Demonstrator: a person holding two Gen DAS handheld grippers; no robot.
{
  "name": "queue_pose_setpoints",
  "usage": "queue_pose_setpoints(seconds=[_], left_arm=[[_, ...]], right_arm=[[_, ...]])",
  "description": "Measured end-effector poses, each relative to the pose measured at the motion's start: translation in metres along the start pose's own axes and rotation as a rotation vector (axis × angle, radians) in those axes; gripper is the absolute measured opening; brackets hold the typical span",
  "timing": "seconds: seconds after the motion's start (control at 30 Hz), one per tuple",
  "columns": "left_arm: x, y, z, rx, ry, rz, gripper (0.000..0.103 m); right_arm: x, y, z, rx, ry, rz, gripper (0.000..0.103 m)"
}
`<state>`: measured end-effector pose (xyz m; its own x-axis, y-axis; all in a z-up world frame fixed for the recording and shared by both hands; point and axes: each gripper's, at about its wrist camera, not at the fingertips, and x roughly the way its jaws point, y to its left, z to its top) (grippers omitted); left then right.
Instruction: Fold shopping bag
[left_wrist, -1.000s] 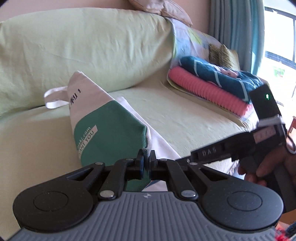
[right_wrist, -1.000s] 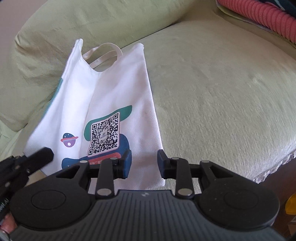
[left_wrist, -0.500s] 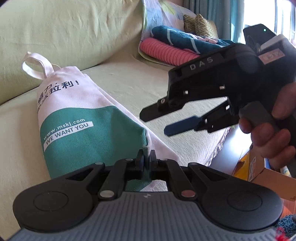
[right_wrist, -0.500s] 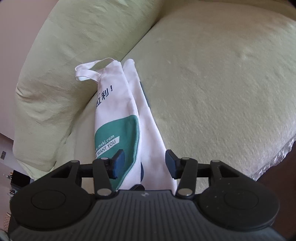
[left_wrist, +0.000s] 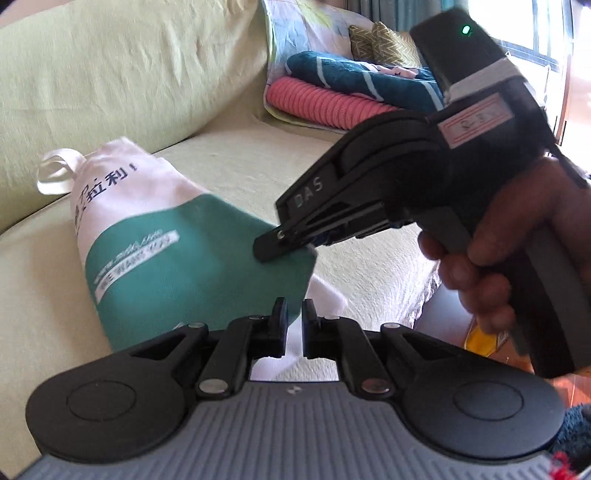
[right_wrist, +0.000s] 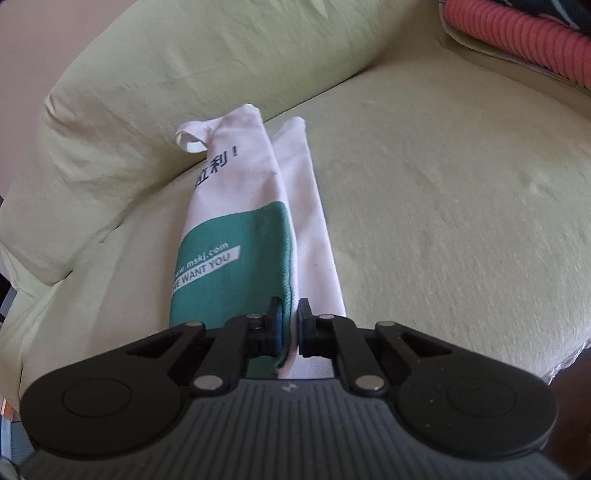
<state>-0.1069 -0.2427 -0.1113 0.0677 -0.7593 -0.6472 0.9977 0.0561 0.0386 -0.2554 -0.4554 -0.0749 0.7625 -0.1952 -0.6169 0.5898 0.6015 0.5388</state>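
Observation:
The shopping bag (left_wrist: 166, 258) is white cloth with a green panel and printed text, and it lies folded lengthwise on the sofa seat. Its handle loop (left_wrist: 55, 173) points at the back cushion. My right gripper (left_wrist: 284, 243) comes in from the right, and its jaws are closing on the bag's near green corner. In the right wrist view the right gripper (right_wrist: 290, 314) pinches the bag (right_wrist: 236, 229) at its folded edge. My left gripper (left_wrist: 294, 314) sits just below that corner. Its jaws are opening, a narrow gap shows, and the cloth tip hangs between them unpressed.
The light green sofa seat (right_wrist: 443, 221) and back cushion (left_wrist: 129, 74) surround the bag. Folded pink and teal blankets (left_wrist: 332, 99) are stacked at the far right by a patterned pillow (left_wrist: 384, 48). A person's hand (left_wrist: 517, 240) holds the right gripper. The sofa's front edge (right_wrist: 569, 354) drops off at the right.
The right gripper swung in from the right, dropped to the bag's green corner and closed on it. The left jaws, shut on that corner before, have parted slightly.

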Motion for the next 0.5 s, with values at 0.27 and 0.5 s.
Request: queue_pose_setpoints(seconds=[0.27,0.5], left_arm=[[-0.011,0.036,-0.004,-0.059,0.016,0.146,0.007],[0.011,0.041,-0.009,-0.027,0.071,0.174,0.007]], right_arm=[[-0.017,0.016,-0.014,-0.08,-0.098,-0.08,0.006],[-0.018,0.017,-0.024,-0.106,-0.13,-0.197,0.005]])
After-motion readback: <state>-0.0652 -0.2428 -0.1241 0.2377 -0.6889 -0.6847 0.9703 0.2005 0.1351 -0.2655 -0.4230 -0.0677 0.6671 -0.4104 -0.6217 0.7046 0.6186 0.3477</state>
